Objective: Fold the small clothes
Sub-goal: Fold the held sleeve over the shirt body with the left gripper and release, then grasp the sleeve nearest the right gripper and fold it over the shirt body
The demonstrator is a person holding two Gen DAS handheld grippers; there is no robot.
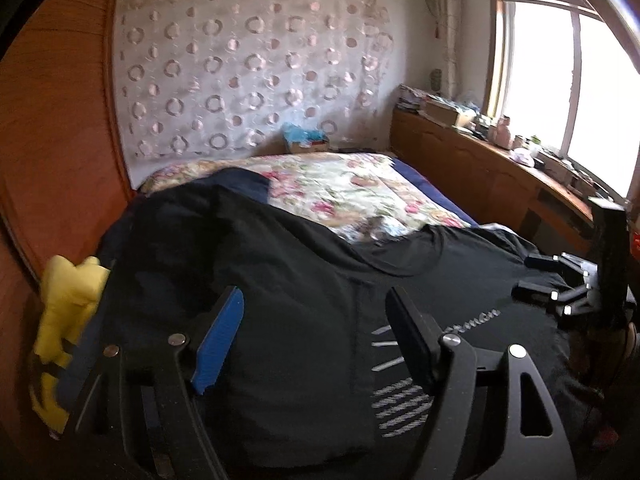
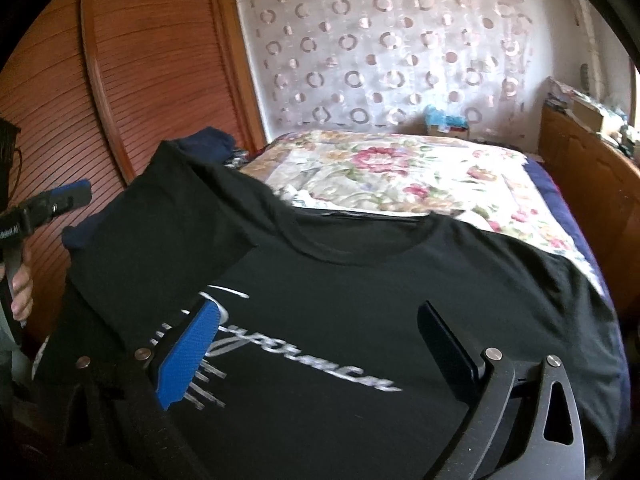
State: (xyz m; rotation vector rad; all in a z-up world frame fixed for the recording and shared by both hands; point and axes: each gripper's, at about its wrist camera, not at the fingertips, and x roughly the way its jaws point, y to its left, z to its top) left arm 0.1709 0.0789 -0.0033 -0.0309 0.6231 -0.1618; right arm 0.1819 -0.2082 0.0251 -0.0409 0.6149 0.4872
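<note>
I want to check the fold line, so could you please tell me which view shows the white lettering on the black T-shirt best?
The right wrist view: the white lettering runs nearly whole across the black T-shirt. The left wrist view catches only its blurred tail past a finger.

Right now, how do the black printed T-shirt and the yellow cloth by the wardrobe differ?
The black printed T-shirt lies spread across the bed with one side folded inward; the yellow cloth sits bunched at the bed's edge. The T-shirt carries silver lettering and looks far larger; the yellow cloth shows none. Neither is held: both grippers are open.
</note>
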